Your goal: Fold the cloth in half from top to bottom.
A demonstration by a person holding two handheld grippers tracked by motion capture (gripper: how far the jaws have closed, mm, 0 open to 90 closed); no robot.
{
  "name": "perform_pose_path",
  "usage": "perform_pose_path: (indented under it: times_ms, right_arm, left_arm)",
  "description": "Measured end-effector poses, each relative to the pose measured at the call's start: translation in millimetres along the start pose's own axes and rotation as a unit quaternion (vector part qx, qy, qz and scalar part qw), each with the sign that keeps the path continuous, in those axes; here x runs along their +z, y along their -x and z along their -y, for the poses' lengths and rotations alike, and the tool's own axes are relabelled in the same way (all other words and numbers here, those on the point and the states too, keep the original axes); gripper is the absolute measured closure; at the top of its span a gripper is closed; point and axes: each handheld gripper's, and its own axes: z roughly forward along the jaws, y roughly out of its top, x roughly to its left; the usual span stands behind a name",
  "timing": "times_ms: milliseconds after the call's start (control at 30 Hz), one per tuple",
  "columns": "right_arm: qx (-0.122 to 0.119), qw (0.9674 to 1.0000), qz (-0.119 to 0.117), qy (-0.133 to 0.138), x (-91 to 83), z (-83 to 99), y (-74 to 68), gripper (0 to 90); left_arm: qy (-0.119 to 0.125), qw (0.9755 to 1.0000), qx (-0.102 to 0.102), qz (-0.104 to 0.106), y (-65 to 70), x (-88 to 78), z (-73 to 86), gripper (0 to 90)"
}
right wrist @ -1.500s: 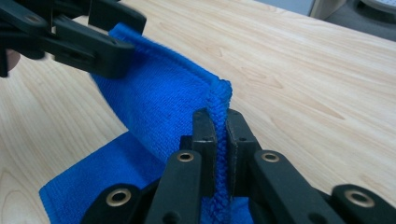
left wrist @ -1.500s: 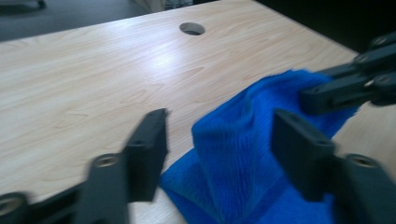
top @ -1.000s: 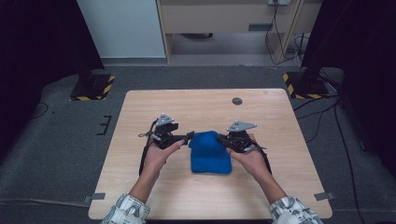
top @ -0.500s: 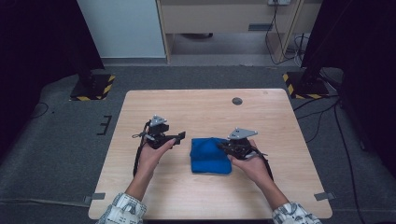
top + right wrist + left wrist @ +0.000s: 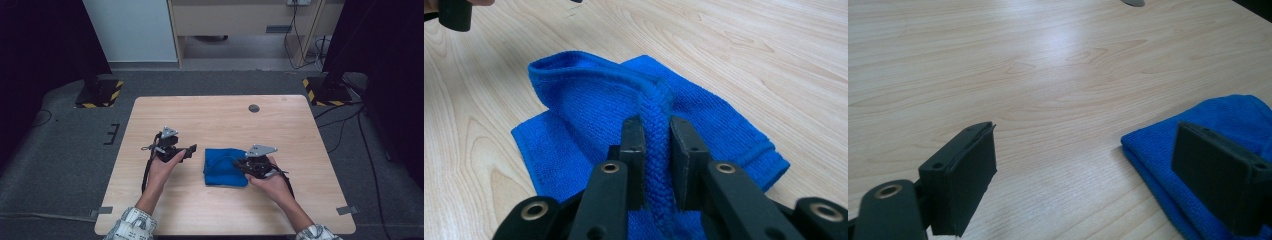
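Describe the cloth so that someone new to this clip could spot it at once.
On the pale wooden table, look just in front of the person, between the two grippers. The cloth is a folded bright blue towel; the right gripper has a raised ridge of it between its jaws. Nothing else on the table is blue or soft.
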Motion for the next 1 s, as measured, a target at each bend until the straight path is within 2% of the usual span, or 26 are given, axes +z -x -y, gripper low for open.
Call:
perform_pose_path:
  times_ms: [233, 467, 767, 1000]
  right_arm:
    - [-0.004, 1.0, -0.006, -0.004, -5.9, 7.3, -4.2, 74.2]
    - [-0.013, 0.9998, -0.012, -0.012, -9.2, 11.8, -9.2, 70.2]
    - [-0.016, 0.9998, -0.007, -0.014, -15.6, 18.4, -8.2, 67.8]
    - [-0.021, 0.9994, -0.003, -0.026, -16.9, 24.1, -9.4, 63.8]
  left_arm:
    - [-0.001, 0.9999, -0.004, -0.014, -2.8, 0.3, 3.1, 10.3]
    - [-0.007, 0.9997, -0.004, -0.023, 2.7, -2.3, 12.2, 10.8]
    - [-0.023, 0.9995, 0.014, -0.019, 14.7, 2.2, 18.2, 10.6]
    - [-0.034, 0.9989, 0.027, -0.018, 22.7, 5.7, 21.5, 10.4]
